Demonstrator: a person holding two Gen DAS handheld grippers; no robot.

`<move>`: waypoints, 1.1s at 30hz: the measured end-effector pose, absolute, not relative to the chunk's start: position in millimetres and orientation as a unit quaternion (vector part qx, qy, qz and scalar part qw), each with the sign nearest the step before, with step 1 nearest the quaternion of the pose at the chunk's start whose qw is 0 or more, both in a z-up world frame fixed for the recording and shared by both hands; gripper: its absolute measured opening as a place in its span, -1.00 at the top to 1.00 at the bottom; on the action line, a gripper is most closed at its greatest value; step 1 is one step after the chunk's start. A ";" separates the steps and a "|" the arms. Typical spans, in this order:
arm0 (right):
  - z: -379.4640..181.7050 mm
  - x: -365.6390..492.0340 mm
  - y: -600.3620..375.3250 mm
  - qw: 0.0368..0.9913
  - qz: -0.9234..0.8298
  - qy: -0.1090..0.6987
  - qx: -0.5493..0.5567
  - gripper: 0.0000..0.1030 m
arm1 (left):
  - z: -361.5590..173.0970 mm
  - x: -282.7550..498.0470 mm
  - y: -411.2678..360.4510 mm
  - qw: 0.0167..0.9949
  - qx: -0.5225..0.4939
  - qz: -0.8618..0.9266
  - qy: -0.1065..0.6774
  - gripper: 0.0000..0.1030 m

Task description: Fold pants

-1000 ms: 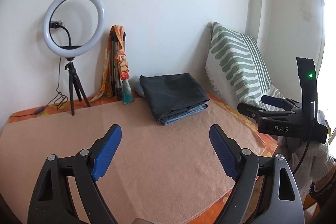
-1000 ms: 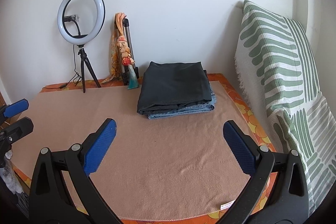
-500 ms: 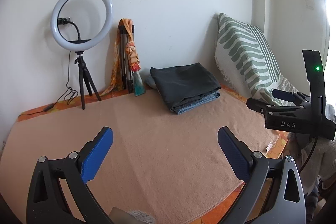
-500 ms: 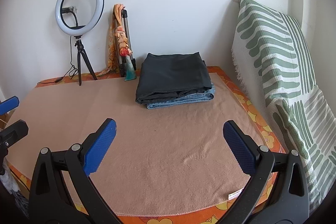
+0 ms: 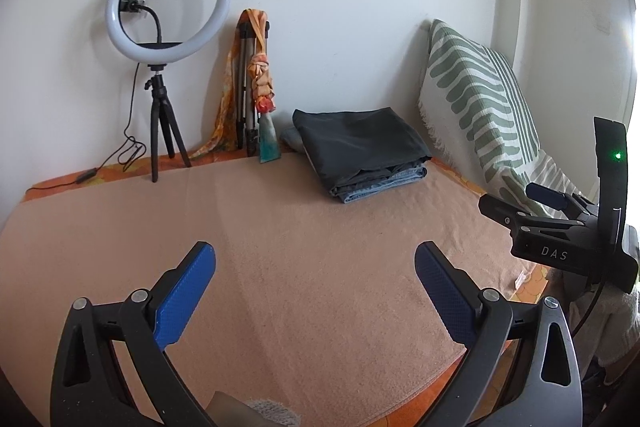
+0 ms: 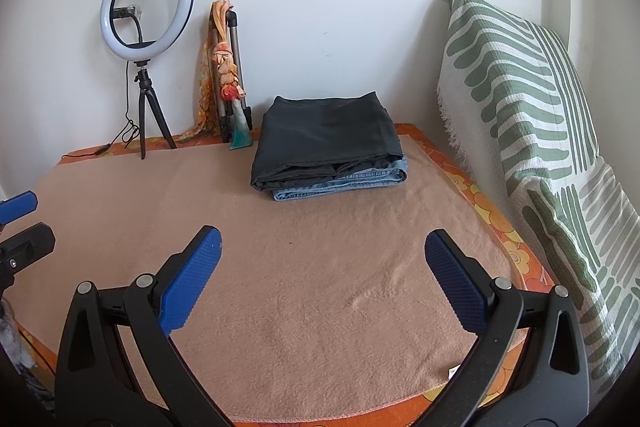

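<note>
Folded dark grey pants (image 5: 360,143) lie on top of folded blue jeans (image 5: 384,183) at the far side of the tan blanket (image 5: 280,267); the stack also shows in the right wrist view (image 6: 328,139), jeans (image 6: 344,183) beneath. My left gripper (image 5: 316,275) is open and empty, held above the blanket well short of the stack. My right gripper (image 6: 322,267) is open and empty too; it shows from the side in the left wrist view (image 5: 560,227). The left gripper's fingertips (image 6: 18,205) show at the left edge of the right wrist view.
A ring light on a tripod (image 5: 168,3) stands at the back left with its cable. A folded tripod with an orange scarf (image 5: 252,83) leans on the wall. A green striped cushion (image 6: 520,99) lines the right side. An orange floral sheet (image 6: 472,187) edges the blanket.
Both grippers have pulled back and risen a little, so the stack looks farther away. Both stay open and empty. The pants have not moved.
</note>
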State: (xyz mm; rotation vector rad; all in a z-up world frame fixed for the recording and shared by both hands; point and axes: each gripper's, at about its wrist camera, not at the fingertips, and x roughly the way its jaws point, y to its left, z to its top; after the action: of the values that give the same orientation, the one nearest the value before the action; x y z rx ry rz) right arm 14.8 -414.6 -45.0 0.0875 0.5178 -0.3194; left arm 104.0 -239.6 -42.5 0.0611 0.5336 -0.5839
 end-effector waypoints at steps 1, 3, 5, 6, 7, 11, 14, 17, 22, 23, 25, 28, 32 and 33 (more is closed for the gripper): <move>-46.8 15.8 -415.8 0.953 -0.157 0.256 0.047 -1.00 | -42.5 104.0 -239.8 0.922 0.030 -0.284 0.260 -0.94; -50.9 17.6 -419.3 0.952 -0.155 0.259 0.056 -1.00 | -42.5 104.0 -239.9 0.923 0.031 -0.284 0.259 -0.94; -53.5 18.1 -420.5 0.951 -0.155 0.260 0.059 -1.00 | -43.6 104.0 -241.0 0.923 0.034 -0.284 0.259 -0.94; -54.1 17.9 -420.7 0.951 -0.154 0.260 0.061 -1.00 | -44.2 104.1 -241.4 0.923 0.036 -0.284 0.259 -0.94; -53.9 17.5 -420.6 0.952 -0.152 0.258 0.063 -1.00 | -45.1 104.3 -241.9 0.922 0.037 -0.284 0.259 -0.94; -50.8 15.8 -418.0 0.954 -0.152 0.250 0.060 -1.00 | -49.0 104.9 -244.5 0.920 0.043 -0.287 0.265 -0.94; -49.8 15.1 -416.9 0.956 -0.150 0.246 0.061 -1.00 | -51.1 104.5 -246.9 0.919 0.048 -0.288 0.266 -0.94; -50.6 16.3 -417.0 0.956 -0.145 0.248 0.065 -1.00 | -52.5 104.4 -248.0 0.918 0.053 -0.288 0.268 -0.94; -51.8 16.9 -416.2 0.956 -0.145 0.248 0.064 -1.00 | -56.2 105.1 -249.1 0.917 0.058 -0.284 0.274 -0.94; -52.2 16.9 -416.1 0.956 -0.144 0.248 0.064 -1.00 | -57.1 105.1 -249.2 0.917 0.059 -0.284 0.275 -0.94; -51.9 16.8 -415.9 0.956 -0.145 0.247 0.064 -1.00 | -58.0 104.6 -249.0 0.917 0.059 -0.283 0.276 -0.94; -52.4 17.1 -416.0 0.956 -0.144 0.248 0.065 -1.00 | -58.0 104.7 -248.4 0.917 0.059 -0.283 0.276 -0.94; -53.6 17.4 -415.6 0.955 -0.144 0.249 0.065 -1.00 | -57.7 104.5 -247.2 0.918 0.057 -0.281 0.274 -0.94; -53.5 17.2 -415.5 0.956 -0.144 0.249 0.066 -1.00 | -57.4 104.8 -246.7 0.918 0.057 -0.281 0.274 -0.94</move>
State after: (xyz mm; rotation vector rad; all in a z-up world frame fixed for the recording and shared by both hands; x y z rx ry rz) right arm 17.2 -415.5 -53.5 0.1331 0.5053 -0.2924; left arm 104.8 -246.7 -57.4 0.1178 0.5632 -0.5772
